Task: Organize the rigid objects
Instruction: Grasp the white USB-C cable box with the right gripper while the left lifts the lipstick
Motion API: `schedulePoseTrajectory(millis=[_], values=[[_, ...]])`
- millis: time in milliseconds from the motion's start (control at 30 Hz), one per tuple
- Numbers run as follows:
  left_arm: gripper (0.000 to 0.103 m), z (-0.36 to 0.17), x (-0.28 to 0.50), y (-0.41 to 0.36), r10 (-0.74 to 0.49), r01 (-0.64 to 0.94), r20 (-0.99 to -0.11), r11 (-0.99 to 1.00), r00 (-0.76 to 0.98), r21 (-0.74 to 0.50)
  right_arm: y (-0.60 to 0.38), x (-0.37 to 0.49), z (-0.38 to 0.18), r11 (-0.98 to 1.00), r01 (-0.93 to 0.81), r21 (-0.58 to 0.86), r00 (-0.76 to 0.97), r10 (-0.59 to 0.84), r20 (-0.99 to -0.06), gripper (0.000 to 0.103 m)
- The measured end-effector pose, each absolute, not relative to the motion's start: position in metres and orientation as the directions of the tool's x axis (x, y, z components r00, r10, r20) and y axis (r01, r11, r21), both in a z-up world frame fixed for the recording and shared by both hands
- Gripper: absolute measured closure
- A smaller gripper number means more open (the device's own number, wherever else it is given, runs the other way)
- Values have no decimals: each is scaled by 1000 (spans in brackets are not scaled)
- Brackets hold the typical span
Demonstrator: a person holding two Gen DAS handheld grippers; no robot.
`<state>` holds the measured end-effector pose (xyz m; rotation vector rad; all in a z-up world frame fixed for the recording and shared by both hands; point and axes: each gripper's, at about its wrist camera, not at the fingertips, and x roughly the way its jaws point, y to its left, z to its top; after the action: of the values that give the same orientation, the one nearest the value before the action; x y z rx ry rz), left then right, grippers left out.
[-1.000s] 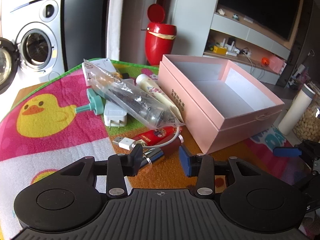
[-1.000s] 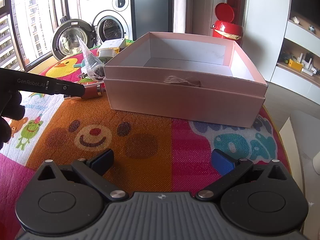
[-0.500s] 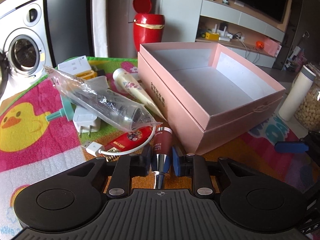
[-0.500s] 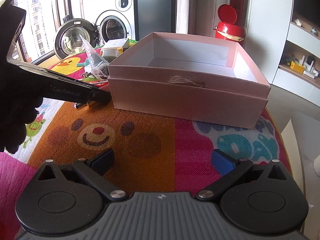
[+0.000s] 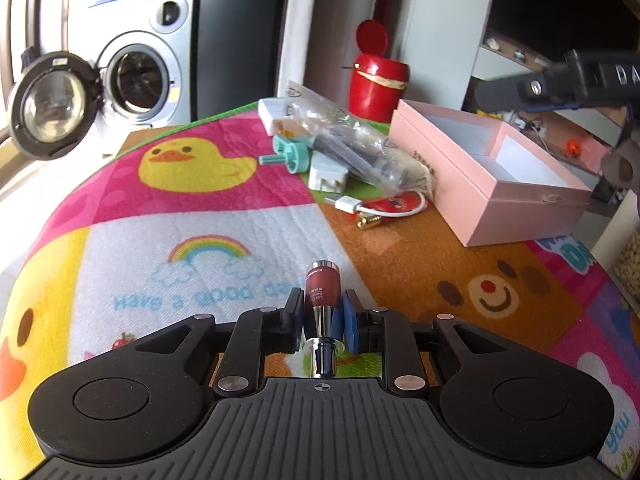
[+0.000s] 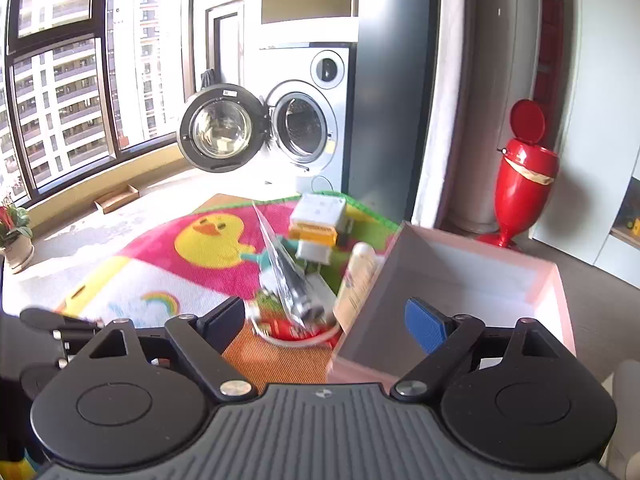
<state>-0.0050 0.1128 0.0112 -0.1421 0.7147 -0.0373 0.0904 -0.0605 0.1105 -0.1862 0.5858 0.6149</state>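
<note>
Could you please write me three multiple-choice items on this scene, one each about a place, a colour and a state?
1. Where does the pink box stand on the play mat?
A. To the right of the pile of small items
B. On the yellow duck print
C. Inside the washing machine

2. What colour is the body of the small tube in the left gripper?
A. Green
B. Dark red
C. White

3. How is the washing machine door?
A. Shut
B. Taken off
C. Swung open

Answers: 1 A, the pile lies against the box's left side in the left wrist view. 2 B, the dark red tube sits between the jaws. 3 C, the round door hangs open beside the drum.
</note>
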Motion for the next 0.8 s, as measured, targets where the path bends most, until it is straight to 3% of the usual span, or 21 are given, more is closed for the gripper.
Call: schedulePoseTrajectory(millis=[200, 433, 600, 633, 700, 733, 767, 800], values=[[79, 6, -13, 132, -121, -32, -613, 972, 781, -233, 43, 224, 129, 826, -558, 85, 569, 455, -685, 8], [78, -1, -19, 137, -142, -28, -580, 961, 802, -275, 95, 338, 53, 924, -366, 113, 445, 280, -850, 10], [78, -1, -20, 133, -128, -30, -577, 966, 807, -255, 96, 358, 31, 942, -319, 104, 456, 249, -854, 10], [78, -2, -21, 133, -128, -29, -576, 966, 807, -256, 95, 356, 32, 941, -319, 112, 456, 256, -853, 15], [78, -2, -21, 133, -129, -29, -575, 966, 808, -258, 93, 351, 39, 930, -336, 146, 434, 291, -853, 48], [78, -1, -21, 133, -130, -29, -574, 966, 808, -259, 95, 348, 45, 926, -347, 150, 418, 295, -859, 69], [78, -1, -22, 133, -128, -30, -574, 966, 809, -258, 95, 344, 53, 915, -372, 156, 404, 311, -860, 79], [78, -1, -22, 132, -126, -31, -574, 966, 809, -256, 95, 337, 61, 899, -410, 157, 401, 331, -854, 79]])
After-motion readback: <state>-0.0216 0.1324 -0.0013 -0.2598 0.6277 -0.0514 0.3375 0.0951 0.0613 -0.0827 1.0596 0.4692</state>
